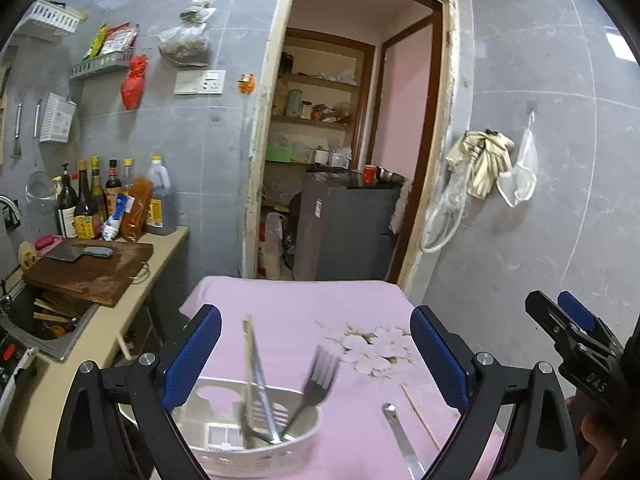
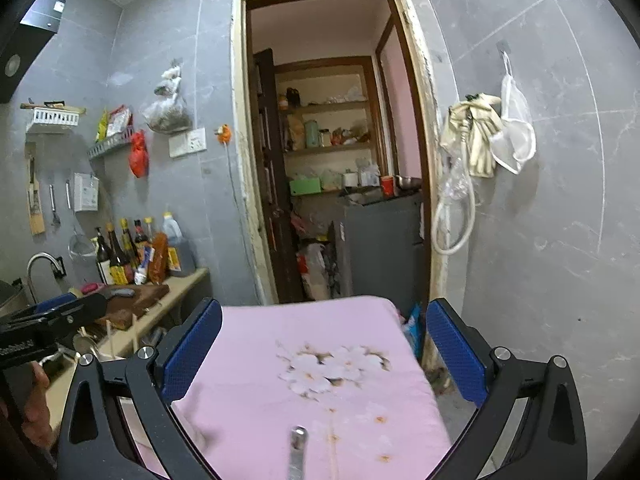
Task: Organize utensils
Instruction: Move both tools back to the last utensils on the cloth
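Two grippers, the left gripper [image 1: 316, 356] and right gripper [image 2: 324, 354], gape wide and hold nothing over a pink flowered table [image 1: 304, 308] in a grey-tiled kitchen. At its near edge, a white basket [image 1: 256, 456] holds a fork [image 1: 316, 380] and tongs [image 1: 256, 380]; a metal handle [image 1: 400, 440] lies beside it.

Raised letters reading "DAS" stand on the black body of the right gripper [image 1: 576, 328] at the right edge of the left wrist view. Labels on the sauce bottles [image 1: 86, 200] at the left are too small to read.
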A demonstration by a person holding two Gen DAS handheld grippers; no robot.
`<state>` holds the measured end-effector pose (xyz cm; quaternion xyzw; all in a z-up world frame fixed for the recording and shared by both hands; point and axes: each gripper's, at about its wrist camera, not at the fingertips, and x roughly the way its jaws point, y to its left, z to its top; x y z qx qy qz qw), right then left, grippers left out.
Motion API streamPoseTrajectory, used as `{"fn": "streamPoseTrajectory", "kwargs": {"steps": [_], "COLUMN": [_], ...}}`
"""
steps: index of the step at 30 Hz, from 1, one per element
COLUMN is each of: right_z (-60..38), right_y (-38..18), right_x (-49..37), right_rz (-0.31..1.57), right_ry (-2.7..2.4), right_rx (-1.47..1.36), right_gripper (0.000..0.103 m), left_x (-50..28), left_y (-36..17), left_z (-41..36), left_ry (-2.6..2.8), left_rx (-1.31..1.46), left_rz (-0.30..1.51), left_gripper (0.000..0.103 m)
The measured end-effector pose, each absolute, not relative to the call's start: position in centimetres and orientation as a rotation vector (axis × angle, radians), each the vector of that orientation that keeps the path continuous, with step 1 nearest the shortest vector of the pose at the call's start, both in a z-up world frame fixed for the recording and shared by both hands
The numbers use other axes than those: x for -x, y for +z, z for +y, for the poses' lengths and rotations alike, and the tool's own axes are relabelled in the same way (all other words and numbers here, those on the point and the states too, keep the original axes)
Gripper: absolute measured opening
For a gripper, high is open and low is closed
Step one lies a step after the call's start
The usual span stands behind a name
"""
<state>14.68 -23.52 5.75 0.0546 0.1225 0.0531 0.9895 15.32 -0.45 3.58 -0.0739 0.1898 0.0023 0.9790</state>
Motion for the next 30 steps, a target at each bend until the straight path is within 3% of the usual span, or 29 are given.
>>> {"fn": "streamPoseTrajectory", "kwargs": {"steps": [12, 30], "right_z": [-29.2, -32.3], "right_y": [2.1, -6.8], "right_x": [-15.2, -18.3], "right_rz": [0.346, 0.572], "right_ry": [0.08, 0.116], "right_rx": [-0.11, -0.091], "right_gripper": [0.101, 0.101], "left_x": [-15.8, -19.2], "left_y": [1.2, -6.7], "left_z": [-6.6, -10.8], "left_ry": [-0.039, -0.015], "left_rx": [0.118, 0.147], "left_rz": [0.447, 0.655], "left_gripper": [0.096, 0.096]}}
